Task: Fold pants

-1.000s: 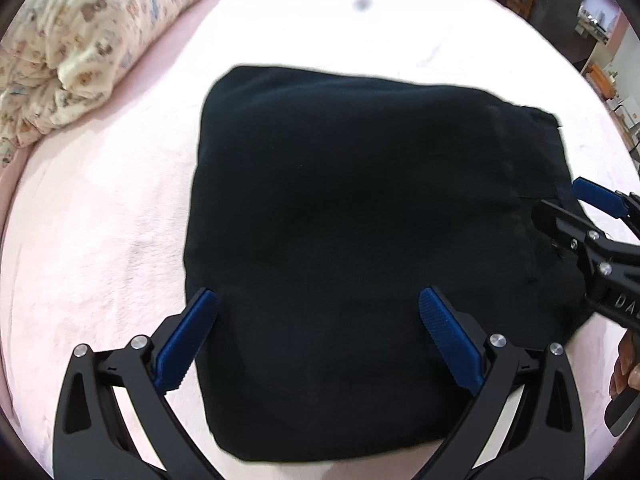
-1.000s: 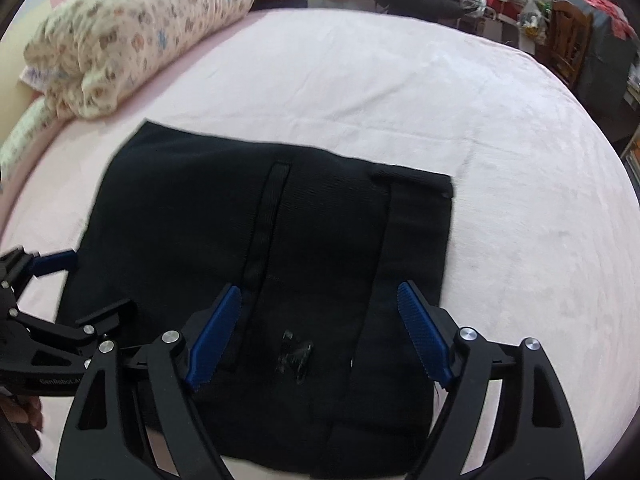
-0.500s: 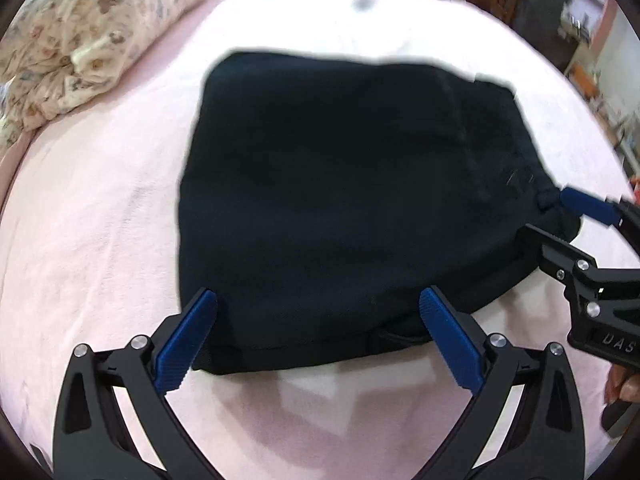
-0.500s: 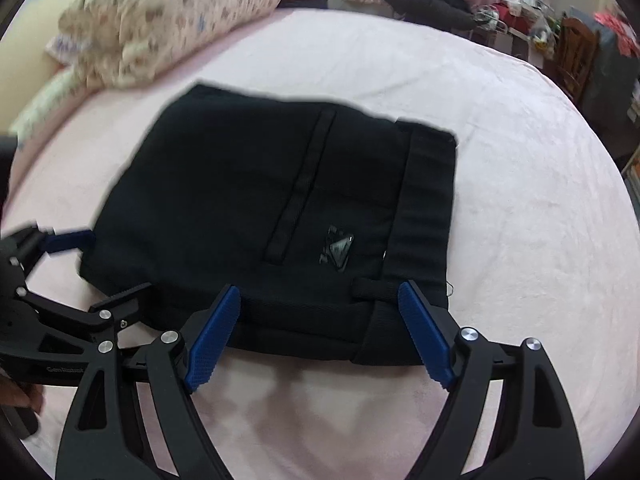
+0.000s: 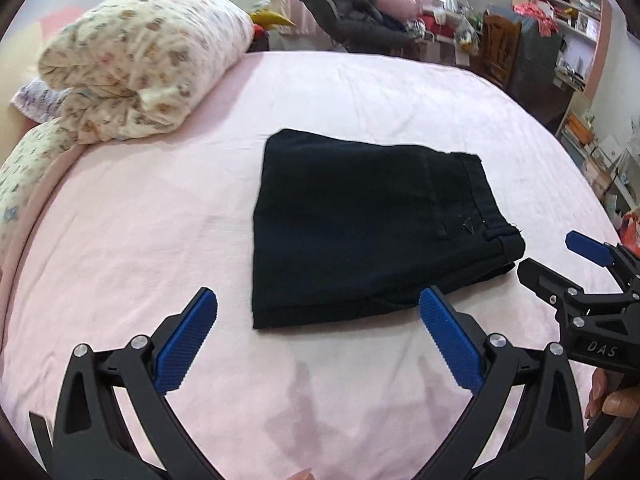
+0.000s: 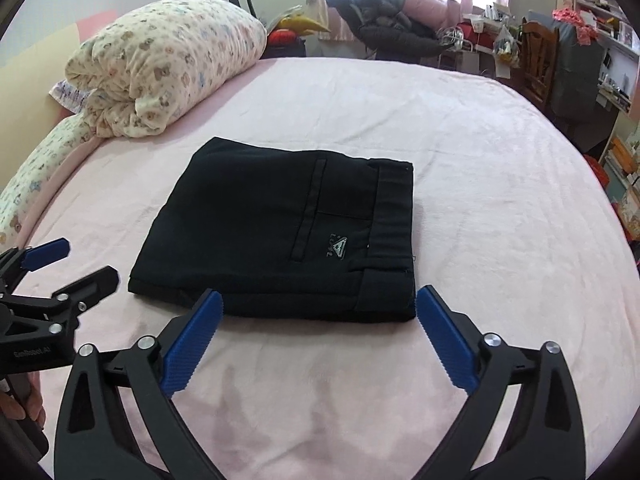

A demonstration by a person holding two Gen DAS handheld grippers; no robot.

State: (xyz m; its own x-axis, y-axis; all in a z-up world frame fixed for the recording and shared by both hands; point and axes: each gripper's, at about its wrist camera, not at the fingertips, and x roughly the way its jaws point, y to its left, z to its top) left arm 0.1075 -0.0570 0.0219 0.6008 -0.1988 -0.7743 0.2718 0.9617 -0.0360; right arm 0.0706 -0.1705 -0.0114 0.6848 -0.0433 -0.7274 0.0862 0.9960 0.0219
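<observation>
Folded pants [image 6: 280,232] on bed [image 6: 500,208]; triangular logo [image 6: 340,246] sharp only from right wrist. Left gripper [image 5: 318,340] and right gripper [image 6: 320,332] jaws apart, empty; right's have just been opening.

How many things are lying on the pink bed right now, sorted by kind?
Folded black pants: 1
Rolled floral quilt: 1
Floral pillow at the bed's left edge: 1
Total: 3
</observation>
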